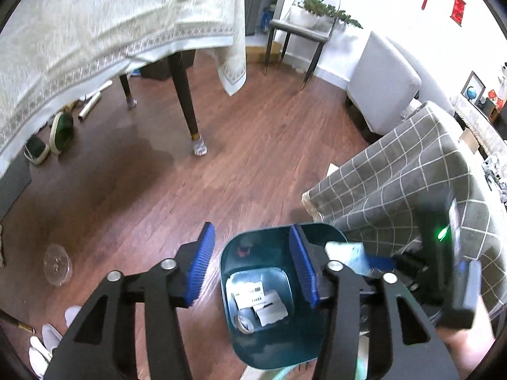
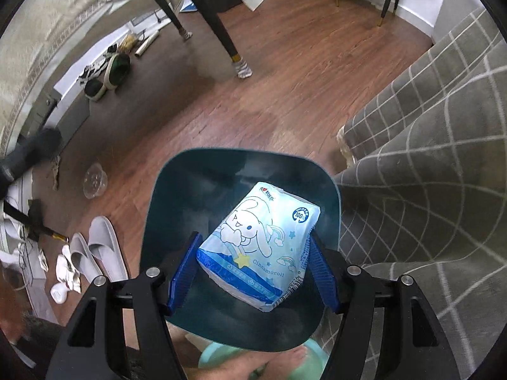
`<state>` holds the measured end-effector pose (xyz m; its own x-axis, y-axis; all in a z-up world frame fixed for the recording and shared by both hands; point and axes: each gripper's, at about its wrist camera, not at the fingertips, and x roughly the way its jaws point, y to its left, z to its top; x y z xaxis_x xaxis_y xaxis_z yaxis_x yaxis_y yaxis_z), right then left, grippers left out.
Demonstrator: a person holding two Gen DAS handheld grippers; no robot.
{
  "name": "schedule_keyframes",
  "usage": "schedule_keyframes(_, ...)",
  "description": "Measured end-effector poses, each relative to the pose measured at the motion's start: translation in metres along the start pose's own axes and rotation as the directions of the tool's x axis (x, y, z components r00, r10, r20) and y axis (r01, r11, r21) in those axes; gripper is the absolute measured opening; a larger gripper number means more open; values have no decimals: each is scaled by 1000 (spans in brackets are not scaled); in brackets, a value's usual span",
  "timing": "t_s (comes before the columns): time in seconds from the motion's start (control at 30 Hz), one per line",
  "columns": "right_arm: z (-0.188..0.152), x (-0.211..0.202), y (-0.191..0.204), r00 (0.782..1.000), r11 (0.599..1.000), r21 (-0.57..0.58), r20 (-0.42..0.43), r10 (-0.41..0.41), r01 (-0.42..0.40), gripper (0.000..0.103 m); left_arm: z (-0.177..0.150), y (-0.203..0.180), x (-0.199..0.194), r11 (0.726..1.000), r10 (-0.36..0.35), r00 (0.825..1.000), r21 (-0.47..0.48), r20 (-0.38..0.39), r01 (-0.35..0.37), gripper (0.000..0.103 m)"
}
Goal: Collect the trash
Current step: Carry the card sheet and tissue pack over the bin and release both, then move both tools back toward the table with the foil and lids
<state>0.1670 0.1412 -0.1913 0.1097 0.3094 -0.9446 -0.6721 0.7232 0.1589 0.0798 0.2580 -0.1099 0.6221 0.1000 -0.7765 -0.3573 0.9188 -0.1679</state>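
A teal trash bin (image 1: 228, 272) stands on the wooden floor, with paper scraps (image 1: 263, 304) and a tape roll (image 1: 245, 321) at its bottom. My left gripper (image 1: 252, 237) hangs above the bin's left side, open, with nothing between its blue pads. A blue and white tissue pack (image 2: 259, 240) printed with a cartoon rabbit is clamped between the pads of my right gripper (image 2: 253, 240), right over the bin's (image 2: 164, 196) mouth. The left wrist view shows the same pack (image 1: 347, 251) just over the bin's right rim.
A clear plastic cup (image 1: 57, 267) lies on the floor left of the bin. Grey slippers (image 2: 101, 253) sit nearer the person. A sofa with a grey checked cover (image 1: 396, 183) borders the bin on the right. A cloth-covered table (image 1: 95, 31) stands beyond, with shoes (image 1: 61, 131) under it.
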Motion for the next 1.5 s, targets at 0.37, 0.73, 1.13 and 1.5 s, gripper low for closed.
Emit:
schedule_keyframes(0.37, -26, 27, 12, 996, 993, -114, -82, -38, 29, 69, 25, -15, -36, 996, -89, 987, -5, 131, 90, 40)
schedule_keyframes(0.73, -30, 7, 4, 999, 995, -101, -25, -27, 24, 81, 40, -23, -60, 991, -128, 970, -21, 205, 135, 40)
schedule_keyframes(1.13, -27, -69, 14, 986, 987, -148, 147, 77, -55, 81, 51, -45, -83, 990, -141, 953, 17, 269, 141, 41)
schedule_keyframes(1.5, -32, -145, 18, 937, 978, -206, 333, 103, -34, 75, 58, -68, -95, 987, -159, 936, 57, 313, 148, 58)
